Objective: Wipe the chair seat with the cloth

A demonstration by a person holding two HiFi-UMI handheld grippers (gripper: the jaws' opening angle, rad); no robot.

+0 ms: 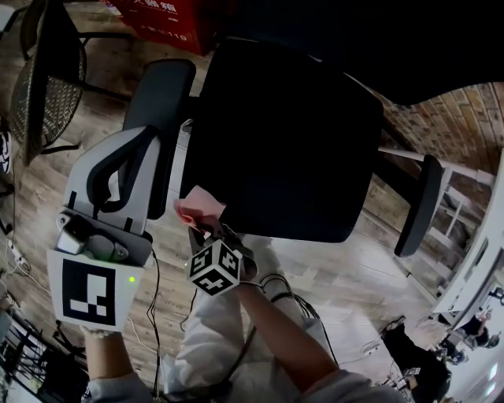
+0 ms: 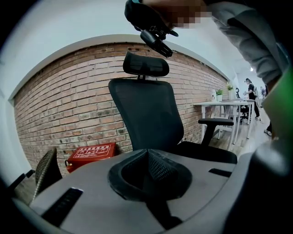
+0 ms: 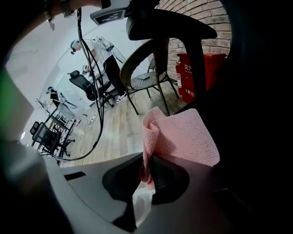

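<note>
The black office chair seat fills the middle of the head view, with an armrest on each side. My right gripper is at the seat's near left corner, shut on a pink cloth. In the right gripper view the cloth stands up folded from between the jaws of that gripper. My left gripper is held left of the seat, beside the left armrest, jaws together and holding nothing. The left gripper view looks over the shut left gripper at the seat and mesh backrest.
A red box lies on the wood floor beyond the chair, by a brick wall. A dark wicker chair stands far left. The right armrest and a white desk are to the right. Cables trail on the floor.
</note>
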